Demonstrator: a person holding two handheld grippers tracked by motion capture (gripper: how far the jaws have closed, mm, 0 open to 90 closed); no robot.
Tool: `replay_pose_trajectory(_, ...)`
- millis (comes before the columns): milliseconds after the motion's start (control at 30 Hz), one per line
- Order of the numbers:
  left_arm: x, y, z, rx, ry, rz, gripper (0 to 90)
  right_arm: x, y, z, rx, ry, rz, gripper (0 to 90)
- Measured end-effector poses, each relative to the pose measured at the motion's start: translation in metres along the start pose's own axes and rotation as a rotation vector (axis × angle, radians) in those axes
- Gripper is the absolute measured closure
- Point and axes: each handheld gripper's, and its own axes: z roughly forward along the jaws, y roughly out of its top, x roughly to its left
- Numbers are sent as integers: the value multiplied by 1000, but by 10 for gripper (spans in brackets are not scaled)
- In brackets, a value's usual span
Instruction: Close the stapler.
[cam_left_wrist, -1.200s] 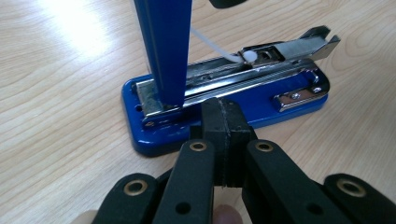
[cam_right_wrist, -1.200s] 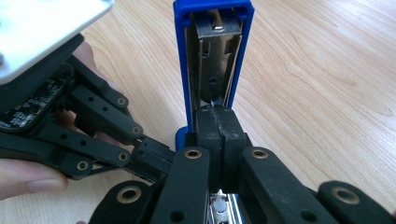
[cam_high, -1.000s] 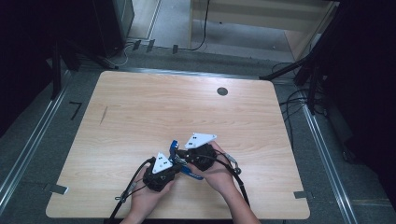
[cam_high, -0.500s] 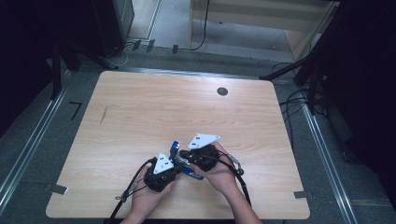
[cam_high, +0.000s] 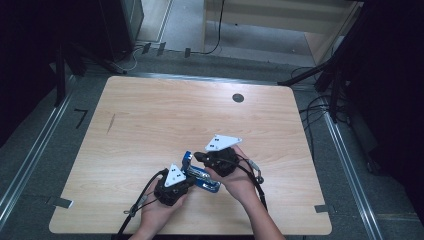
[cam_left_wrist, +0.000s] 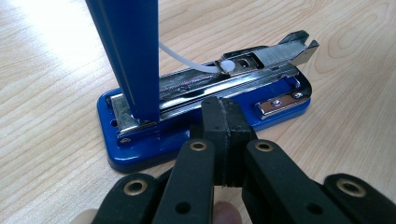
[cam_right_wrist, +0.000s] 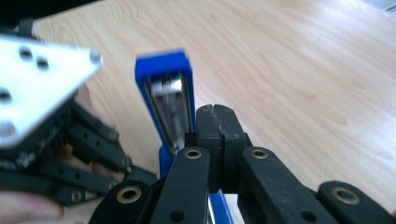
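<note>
A blue stapler lies open on the wooden table, near its front edge. Its blue lid stands upright over the base, and the metal staple channel is bare. My left gripper is shut with nothing between its jaws, and its tips rest against the near edge of the base. My right gripper is also shut and empty, with its tips right beside the raised lid. In the high view the left gripper and right gripper meet at the stapler from either side.
A round dark grommet sits near the table's far edge. Cables trail from both grippers over the front edge. Dark stands and cables lie on the floor to the right. Bare wood stretches across the table's middle and far half.
The right gripper has drifted slightly to the right and away. The left gripper and the stapler base have stayed put.
</note>
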Motion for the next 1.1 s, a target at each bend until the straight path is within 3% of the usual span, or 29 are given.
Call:
replay_pose_trajectory(400, 1, 0, 0, -1, -5, 0, 900, 1, 33, 3, -20, -7, -21, 900)
replay_pose_trajectory(633, 1, 0, 0, -3, -7, -2, 900, 10, 46, 6, -35, 15, -57, 900)
replay_pose_trajectory(1100, 1, 0, 0, 0, -7, 4, 900, 18, 41, 3, -17, 40, -91, 900)
